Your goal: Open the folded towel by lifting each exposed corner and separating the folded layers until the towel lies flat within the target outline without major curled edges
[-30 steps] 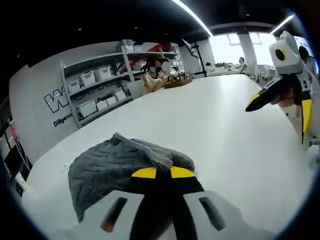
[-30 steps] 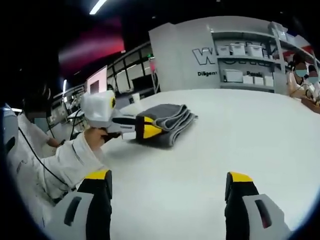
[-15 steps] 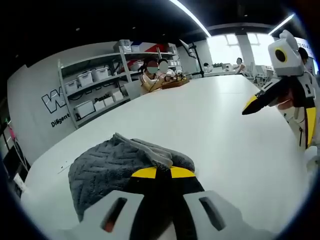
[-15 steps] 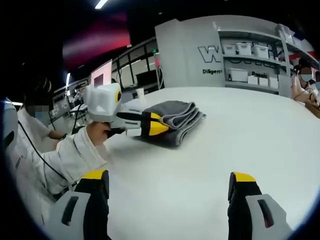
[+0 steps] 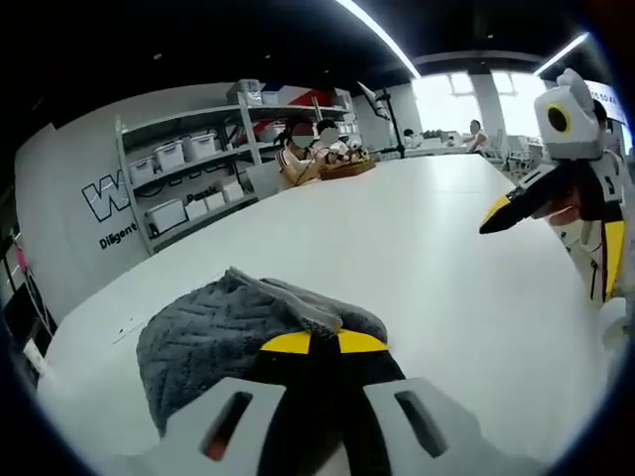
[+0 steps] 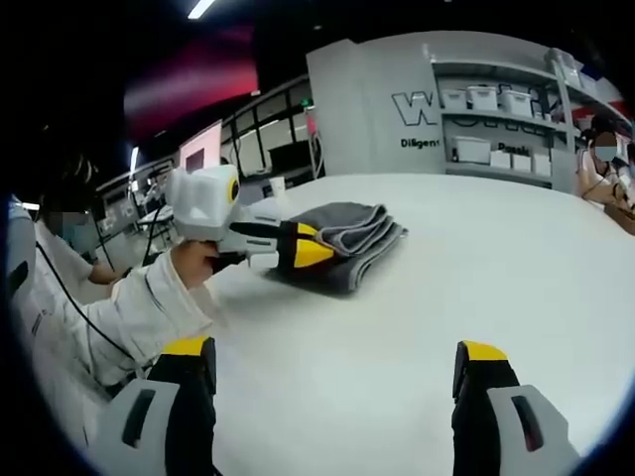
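Zero layers opened: grey towel (image 6: 342, 243) sits folded on the white table (image 6: 476, 288). Left gripper (image 6: 310, 248) clenched on its near corner; right gripper (image 6: 337, 362) gaping, empty, well apart. All unfolding remains.

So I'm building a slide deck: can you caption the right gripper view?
Left claw closed on the folded grey towel on the white table; right claw open, apart from it.

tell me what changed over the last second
Almost nothing. The left gripper stays shut on the top layer of the folded grey towel, not lifting it. The right gripper stays open, off the towel, above the white table. Only the views shifted slightly.
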`<state>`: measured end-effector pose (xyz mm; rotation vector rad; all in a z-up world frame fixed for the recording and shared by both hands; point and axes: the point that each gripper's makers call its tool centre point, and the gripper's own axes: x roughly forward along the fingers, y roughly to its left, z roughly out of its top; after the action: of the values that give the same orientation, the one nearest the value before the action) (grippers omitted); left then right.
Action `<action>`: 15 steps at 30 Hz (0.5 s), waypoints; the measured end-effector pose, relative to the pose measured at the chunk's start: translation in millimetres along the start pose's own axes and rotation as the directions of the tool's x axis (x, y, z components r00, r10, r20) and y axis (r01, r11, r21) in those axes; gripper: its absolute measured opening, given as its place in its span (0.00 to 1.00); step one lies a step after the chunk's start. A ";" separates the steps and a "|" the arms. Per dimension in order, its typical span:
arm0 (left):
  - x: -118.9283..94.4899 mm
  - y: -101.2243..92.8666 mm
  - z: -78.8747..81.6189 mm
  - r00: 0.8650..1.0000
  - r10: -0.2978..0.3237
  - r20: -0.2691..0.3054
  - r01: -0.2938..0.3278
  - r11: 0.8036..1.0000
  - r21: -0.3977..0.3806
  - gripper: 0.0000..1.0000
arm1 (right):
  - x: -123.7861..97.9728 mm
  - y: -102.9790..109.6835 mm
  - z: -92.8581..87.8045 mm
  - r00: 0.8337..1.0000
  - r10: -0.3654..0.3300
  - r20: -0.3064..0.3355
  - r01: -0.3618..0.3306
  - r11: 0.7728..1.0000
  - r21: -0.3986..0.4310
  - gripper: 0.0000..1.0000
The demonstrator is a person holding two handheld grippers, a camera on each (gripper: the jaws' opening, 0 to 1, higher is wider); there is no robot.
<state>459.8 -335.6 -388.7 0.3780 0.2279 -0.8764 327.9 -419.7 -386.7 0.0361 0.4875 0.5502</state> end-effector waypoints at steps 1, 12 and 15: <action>-1.7 1.9 3.4 1.000 0.008 0.019 -0.008 1.000 -0.015 0.05 | 0.0 0.2 0.0 1.000 0.000 0.000 0.000 1.000 -0.001 1.00; -12.6 17.8 24.1 0.992 0.040 0.117 -0.027 0.993 -0.114 0.05 | 0.8 -0.1 -0.9 1.000 -0.004 -0.008 0.004 1.000 -0.002 1.00; -17.8 25.2 28.7 0.988 0.058 0.145 -0.038 0.990 -0.136 0.05 | 1.3 -0.5 -1.3 1.000 -0.008 -0.013 0.008 1.000 -0.003 0.99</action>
<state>469.7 -320.4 -350.7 0.1923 0.1377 -0.8328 328.5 -419.6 -388.5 0.0274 0.4989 0.5439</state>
